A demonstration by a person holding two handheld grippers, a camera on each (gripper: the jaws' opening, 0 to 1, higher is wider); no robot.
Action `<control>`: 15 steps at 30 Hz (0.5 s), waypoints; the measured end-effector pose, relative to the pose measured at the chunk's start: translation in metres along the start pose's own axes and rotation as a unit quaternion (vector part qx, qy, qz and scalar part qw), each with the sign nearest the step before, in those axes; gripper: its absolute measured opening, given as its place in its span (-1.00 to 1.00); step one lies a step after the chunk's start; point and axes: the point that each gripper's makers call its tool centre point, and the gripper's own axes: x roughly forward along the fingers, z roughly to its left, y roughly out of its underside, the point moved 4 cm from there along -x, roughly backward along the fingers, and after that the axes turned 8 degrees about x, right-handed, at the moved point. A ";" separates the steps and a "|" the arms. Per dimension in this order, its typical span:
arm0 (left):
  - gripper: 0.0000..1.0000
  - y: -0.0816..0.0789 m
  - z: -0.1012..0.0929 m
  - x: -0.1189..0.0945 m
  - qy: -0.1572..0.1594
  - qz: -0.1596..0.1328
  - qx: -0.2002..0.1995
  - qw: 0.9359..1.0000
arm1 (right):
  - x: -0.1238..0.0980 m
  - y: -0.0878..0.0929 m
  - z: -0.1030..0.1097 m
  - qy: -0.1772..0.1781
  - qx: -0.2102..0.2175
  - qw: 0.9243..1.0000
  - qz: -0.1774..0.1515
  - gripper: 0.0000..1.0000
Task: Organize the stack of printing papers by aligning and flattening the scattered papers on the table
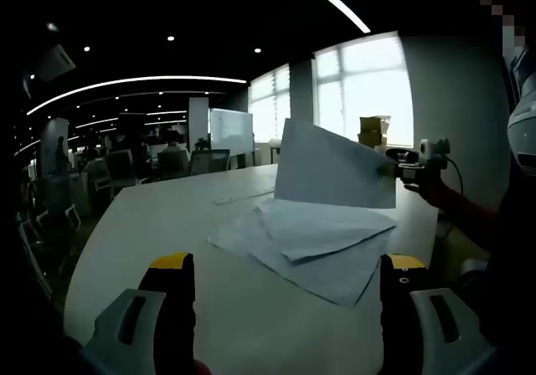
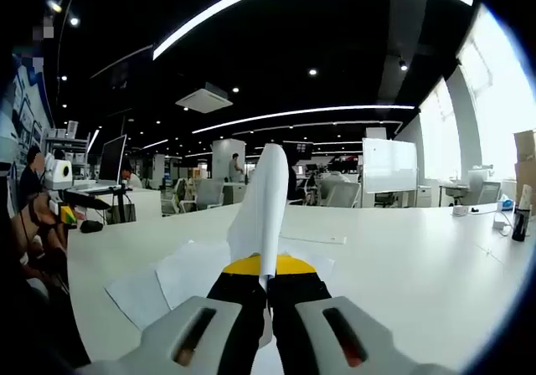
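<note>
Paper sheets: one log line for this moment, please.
right gripper: shut on lifted sheet | left gripper: open, empty | loose sheets: scattered on table

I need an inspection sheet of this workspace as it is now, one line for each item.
Surface: white table, large, mostly bare.
Job's things: loose papers spread unevenly on the table; one lifted sheet held above them.
Clutter: a dark bottle and small items near the table's far edge.
Grippers: right hand-held gripper shut on the lifted sheet; left hand-held gripper open, holding nothing.
Cables: one dark cable at the right hand-held gripper.
Surroundings: open office with whiteboard, chairs, bright windows, people at desks.
</note>
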 end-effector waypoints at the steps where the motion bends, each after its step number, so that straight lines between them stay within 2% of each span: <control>1: 0.88 0.000 0.000 0.000 0.000 0.000 0.000 1.000 | 0.000 -0.001 0.000 -0.001 0.002 1.000 -0.002 -1.00; 15: 0.88 0.002 -0.001 0.002 0.002 0.001 -0.003 1.000 | -0.003 -0.009 0.007 -0.013 0.024 0.999 -0.023 -1.00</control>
